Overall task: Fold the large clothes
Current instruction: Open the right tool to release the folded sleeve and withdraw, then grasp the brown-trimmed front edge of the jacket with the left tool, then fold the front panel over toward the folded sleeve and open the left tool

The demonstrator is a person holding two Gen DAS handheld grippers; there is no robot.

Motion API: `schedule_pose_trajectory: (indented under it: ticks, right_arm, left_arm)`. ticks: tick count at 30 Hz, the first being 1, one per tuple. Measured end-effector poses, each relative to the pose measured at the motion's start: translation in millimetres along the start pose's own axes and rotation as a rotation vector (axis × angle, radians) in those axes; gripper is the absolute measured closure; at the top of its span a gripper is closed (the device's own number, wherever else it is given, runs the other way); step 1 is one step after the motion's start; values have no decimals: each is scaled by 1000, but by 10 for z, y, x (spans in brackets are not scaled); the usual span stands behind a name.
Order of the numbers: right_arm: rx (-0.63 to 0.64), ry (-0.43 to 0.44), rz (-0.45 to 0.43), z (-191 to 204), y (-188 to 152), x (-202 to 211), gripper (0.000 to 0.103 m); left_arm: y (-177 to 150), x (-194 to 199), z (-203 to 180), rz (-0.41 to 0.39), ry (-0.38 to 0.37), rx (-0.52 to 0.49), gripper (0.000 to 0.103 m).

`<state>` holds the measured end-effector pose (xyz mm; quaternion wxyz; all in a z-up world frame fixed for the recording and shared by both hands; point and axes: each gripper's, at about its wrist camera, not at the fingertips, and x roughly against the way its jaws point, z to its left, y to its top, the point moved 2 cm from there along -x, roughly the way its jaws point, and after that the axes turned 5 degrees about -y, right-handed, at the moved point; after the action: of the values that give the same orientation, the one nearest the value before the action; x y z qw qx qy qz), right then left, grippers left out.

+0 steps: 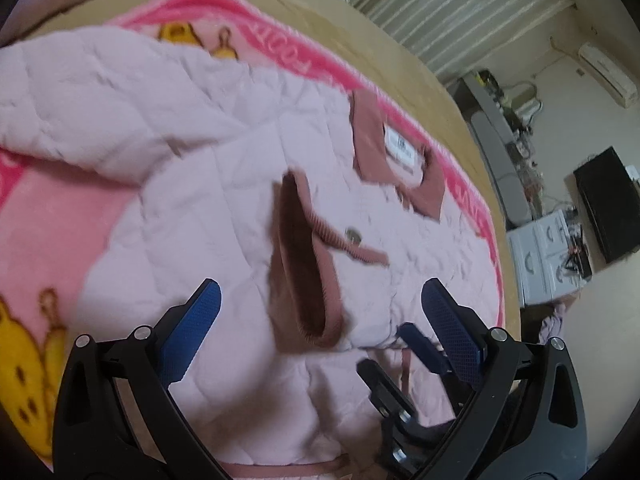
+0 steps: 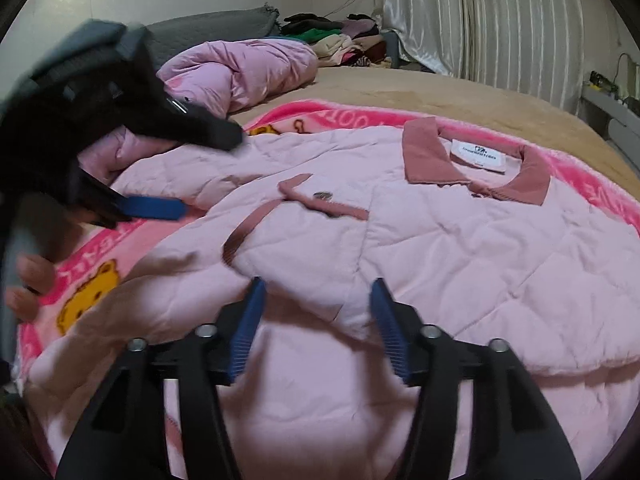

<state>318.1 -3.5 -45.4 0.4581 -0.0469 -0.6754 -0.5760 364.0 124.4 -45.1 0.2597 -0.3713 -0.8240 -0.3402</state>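
Observation:
A pale pink quilted jacket (image 1: 208,152) with a dusty-rose collar (image 1: 424,188) and a white label lies spread on a pink cartoon blanket (image 1: 48,224). A sleeve is folded across its chest, its rose cuff (image 1: 308,264) open toward me. My left gripper (image 1: 320,300) is open, just above the cuff, holding nothing. In the right wrist view the jacket (image 2: 460,240) fills the middle, collar (image 2: 432,156) at the far right. My right gripper (image 2: 318,292) is open over the folded sleeve edge. The left gripper (image 2: 196,168) shows at the left, blurred.
The blanket (image 2: 88,288) lies on a tan bed cover (image 2: 460,92). A bundled pink quilt (image 2: 248,68) and a pile of clothes (image 2: 340,36) sit at the far side. Striped curtains (image 2: 500,20) hang behind. Shelves and white boxes (image 1: 548,248) stand beside the bed.

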Motion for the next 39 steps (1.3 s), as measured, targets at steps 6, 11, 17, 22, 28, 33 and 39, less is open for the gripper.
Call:
schedule_pose_trajectory:
  ticks: [6, 11, 17, 22, 28, 33, 39]
  right_arm:
    - [-110, -55, -20, -309, -47, 318, 45]
    - [-158, -146, -52, -538, -141, 555, 45]
    - [-230, -177, -60, -775, -250, 728, 45]
    - [-272, -232, -75, -999, -304, 863, 45]
    - [-380, -315, -44, -1377, -363, 848, 45]
    - [-428, -344, -30, -1554, -428, 833, 45]
    - [-474, -356, -95, -1639, -409, 999, 45]
  left_arm:
    - [-112, -256, -16, 38, -78, 4, 18]
    - [-177, -425, -75, 64, -35, -5, 59]
    - [-126, -263, -226, -13, 33, -145, 88]
    - [145, 123, -482, -159, 127, -289, 91]
    - [415, 111, -437, -207, 176, -335, 92]
    - [255, 173, -498, -258, 137, -374, 94]
    - [85, 475, -1204, -303, 69, -549, 96]
